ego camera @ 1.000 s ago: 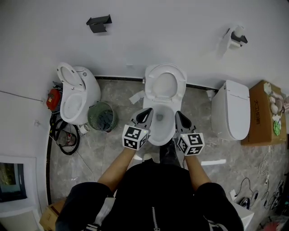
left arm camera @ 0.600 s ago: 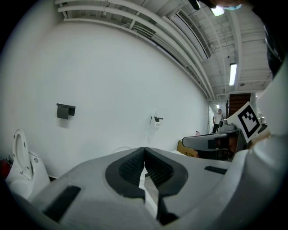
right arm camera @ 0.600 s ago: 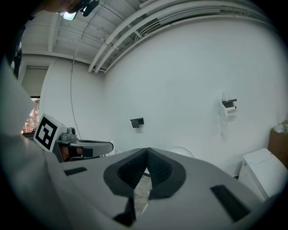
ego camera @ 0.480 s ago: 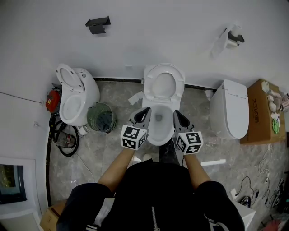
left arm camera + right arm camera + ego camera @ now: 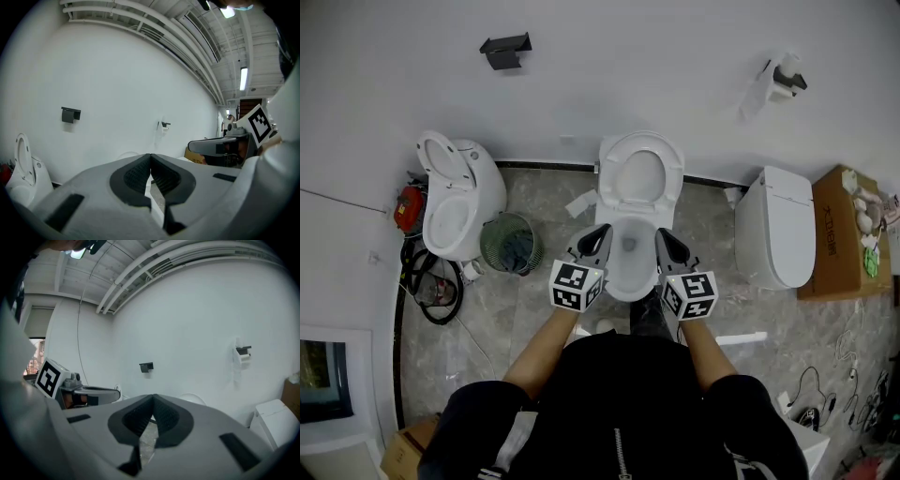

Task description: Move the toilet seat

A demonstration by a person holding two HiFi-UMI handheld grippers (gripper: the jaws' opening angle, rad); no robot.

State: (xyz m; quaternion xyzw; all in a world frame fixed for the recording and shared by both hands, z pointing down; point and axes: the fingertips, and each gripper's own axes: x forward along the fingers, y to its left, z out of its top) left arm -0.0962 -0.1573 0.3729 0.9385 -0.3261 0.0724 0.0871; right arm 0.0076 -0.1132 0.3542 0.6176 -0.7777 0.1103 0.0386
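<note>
The middle toilet's white seat (image 5: 674, 180) stands raised against the wall, above the open bowl (image 5: 628, 267). My left gripper (image 5: 606, 231) hovers over the bowl's left rim and my right gripper (image 5: 662, 235) over its right rim. Both point toward the wall. In the left gripper view the left gripper (image 5: 150, 157) has its dark pads pressed together with nothing between them. The right gripper (image 5: 152, 399) looks the same in the right gripper view. The top of the raised seat (image 5: 193, 398) shows faintly past the jaws. Neither gripper touches the seat.
A second toilet (image 5: 459, 197) with its seat up stands at the left, with a green bin (image 5: 511, 244) beside it. A closed toilet (image 5: 776, 227) and a cardboard box (image 5: 839, 239) are at the right. Cables (image 5: 431, 281) lie on the floor at the left.
</note>
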